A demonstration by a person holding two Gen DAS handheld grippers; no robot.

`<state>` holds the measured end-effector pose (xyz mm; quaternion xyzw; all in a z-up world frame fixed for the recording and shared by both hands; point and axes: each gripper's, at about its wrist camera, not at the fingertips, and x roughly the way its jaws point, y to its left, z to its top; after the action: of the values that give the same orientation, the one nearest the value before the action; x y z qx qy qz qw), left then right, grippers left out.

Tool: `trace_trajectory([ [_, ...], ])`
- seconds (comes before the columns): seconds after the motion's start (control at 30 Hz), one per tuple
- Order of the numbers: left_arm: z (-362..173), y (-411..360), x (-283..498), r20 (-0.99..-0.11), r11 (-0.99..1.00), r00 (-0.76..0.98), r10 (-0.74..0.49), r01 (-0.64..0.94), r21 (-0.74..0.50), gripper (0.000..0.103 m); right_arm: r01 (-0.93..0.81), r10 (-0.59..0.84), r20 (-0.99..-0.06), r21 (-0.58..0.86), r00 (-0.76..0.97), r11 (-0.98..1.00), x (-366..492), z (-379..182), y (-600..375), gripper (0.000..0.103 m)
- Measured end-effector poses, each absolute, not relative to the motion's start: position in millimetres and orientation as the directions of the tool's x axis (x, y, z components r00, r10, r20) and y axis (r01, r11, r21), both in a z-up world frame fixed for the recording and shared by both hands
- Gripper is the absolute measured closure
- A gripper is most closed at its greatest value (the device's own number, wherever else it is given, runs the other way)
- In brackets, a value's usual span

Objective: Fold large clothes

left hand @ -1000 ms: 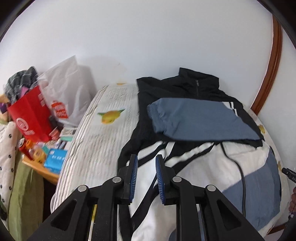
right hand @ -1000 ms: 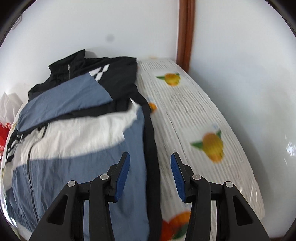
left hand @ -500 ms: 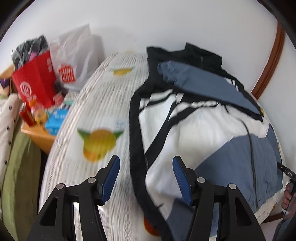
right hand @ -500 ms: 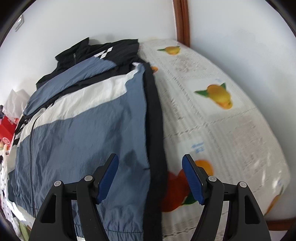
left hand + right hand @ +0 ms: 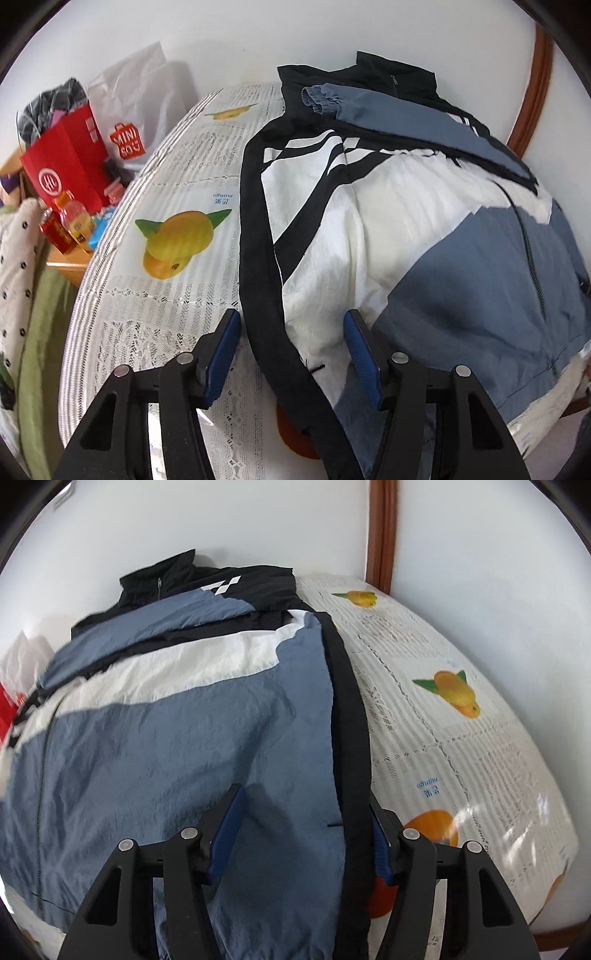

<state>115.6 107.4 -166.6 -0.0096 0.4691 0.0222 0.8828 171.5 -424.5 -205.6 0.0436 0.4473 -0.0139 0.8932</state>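
Left wrist view: the left claw [image 5: 291, 354] is spread, and its jaws have just been closing a little. The black side edge of the jacket [image 5: 424, 236] runs down between the 2 blue pads [image 5: 360, 360]. The pads do not press on it. The jacket lies flat on the desk [image 5: 173, 295], which has a white cloth with orange fruit pictures. A blue sleeve [image 5: 406, 114] is folded across the jacket's top, near the black collar. The zip runs down the blue front on the right. Left of the desk stand a red bag [image 5: 62, 162], a white bag [image 5: 140, 96] and a small bottle [image 5: 75, 219].

Right wrist view: the right claw [image 5: 304, 836] is spread too, and its jaws have just been closing. The jacket's [image 5: 177, 738] other side edge, blue with a black strip, lies between the pads. The right pad sits partly behind the black strip, and I cannot tell if it touches. The jacket fills the left part of the view. The bare desk [image 5: 480, 760] is on the right, by the white wall.
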Motion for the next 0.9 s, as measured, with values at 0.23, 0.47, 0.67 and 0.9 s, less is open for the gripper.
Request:
trace_trajectory([
  [0.23, -163.7, 109.3, 110.4, -0.832, 0.998, 0.555, -0.01, -0.048, -0.044, 0.087, 0.02, 0.043, -0.805, 0.068, 0.592, 0.998, 161.2, -202.8, -415.3, 0.093],
  [0.47, -146.0, 119.7, 92.8, -0.799, 0.994, 0.598, -0.06, -0.038, -0.104, 0.094, -0.008, 0.089, -0.788, 0.106, 0.61, 0.994, 136.3, -183.5, -423.4, 0.099],
  [0.67, -116.7, 135.8, 71.6, -0.74, 0.982, 0.664, -0.106, -0.048, -0.184, 0.095, -0.05, 0.168, -0.721, 0.182, 0.673, 0.982, 112.6, -151.3, -434.4, 0.099],
  [0.9, -86.2, 141.1, 78.0, -0.667, 0.978, 0.739, -0.099, -0.05, -0.2, 0.095, -0.064, 0.21, -0.635, 0.245, 0.743, 0.967, 117.1, -115.6, -445.2, 0.099],
])
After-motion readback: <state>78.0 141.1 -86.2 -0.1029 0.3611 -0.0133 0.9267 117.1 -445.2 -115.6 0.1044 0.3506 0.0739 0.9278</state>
